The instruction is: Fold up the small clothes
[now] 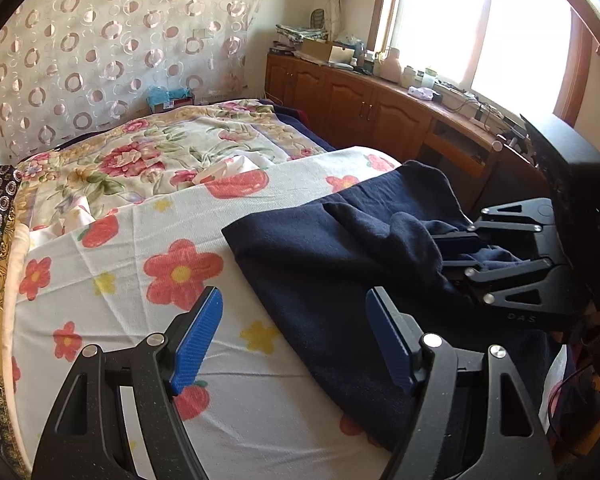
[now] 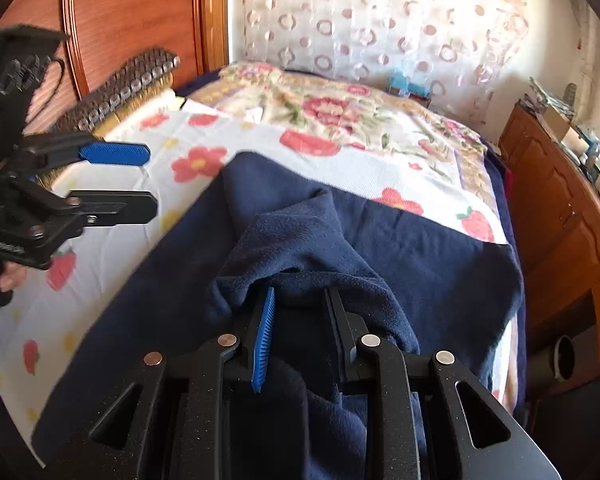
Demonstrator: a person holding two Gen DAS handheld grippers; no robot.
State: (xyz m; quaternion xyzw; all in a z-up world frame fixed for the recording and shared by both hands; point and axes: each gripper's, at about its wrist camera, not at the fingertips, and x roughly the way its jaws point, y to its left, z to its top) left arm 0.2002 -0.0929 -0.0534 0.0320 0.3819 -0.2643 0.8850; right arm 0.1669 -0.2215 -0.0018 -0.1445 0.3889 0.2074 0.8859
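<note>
left gripper (image 1: 294, 336): fingers spread, nothing held | right gripper (image 2: 300, 332): fingers a little apart, dark blue fleece garment (image 2: 420, 248) bunched between them | on flowery bed sheet (image 1: 140, 240)

1. navy garment (image 2: 400, 248): soft fleecy cloth, matt and fuzzy.
2. flowered sheet (image 1: 132, 248): ribbed woven cloth.
3. fingers (image 1: 198, 336): ridged blue rubbery pads on matt black speckled plastic.
4. cabinets (image 1: 352, 100): glossy wood.

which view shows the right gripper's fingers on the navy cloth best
The right wrist view: the right gripper sits up close, part-open, with the navy garment bunched between its fingers. The left wrist view shows it side-on at the frame edge, fingertips buried in fabric.
</note>
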